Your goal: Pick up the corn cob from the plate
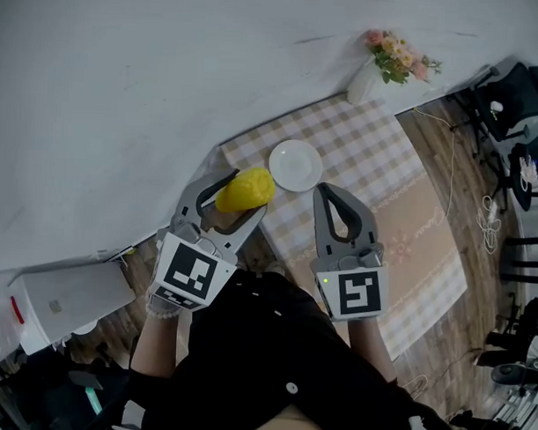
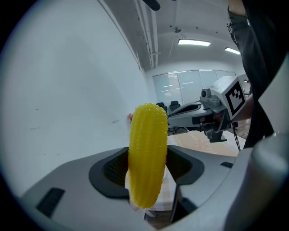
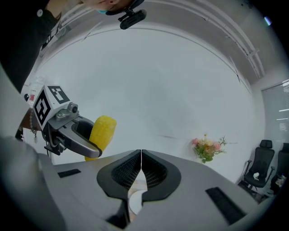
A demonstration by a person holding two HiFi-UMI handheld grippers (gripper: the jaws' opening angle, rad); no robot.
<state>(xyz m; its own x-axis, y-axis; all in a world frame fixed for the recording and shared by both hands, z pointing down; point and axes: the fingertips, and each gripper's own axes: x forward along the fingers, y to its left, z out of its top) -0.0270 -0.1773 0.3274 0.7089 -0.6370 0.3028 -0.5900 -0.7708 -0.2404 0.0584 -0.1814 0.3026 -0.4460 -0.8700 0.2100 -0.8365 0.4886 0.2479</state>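
My left gripper [image 1: 237, 193] is shut on the yellow corn cob [image 1: 245, 190], which it holds in the air to the left of the white plate [image 1: 295, 165]. In the left gripper view the corn cob [image 2: 147, 153] stands upright between the two pads. The right gripper view shows the same corn cob [image 3: 102, 133] in the left gripper [image 3: 86, 137] at the left. My right gripper [image 1: 334, 193] is shut with nothing in it, just below and right of the plate; its pads meet in its own view [image 3: 141, 169]. The plate is bare.
A checked cloth [image 1: 377, 161] covers the table and a beige runner [image 1: 422, 250] lies on it. A white vase of pink flowers [image 1: 380, 68] stands at the table's far corner by the white wall. Office chairs [image 1: 515, 104] and cables are at the right.
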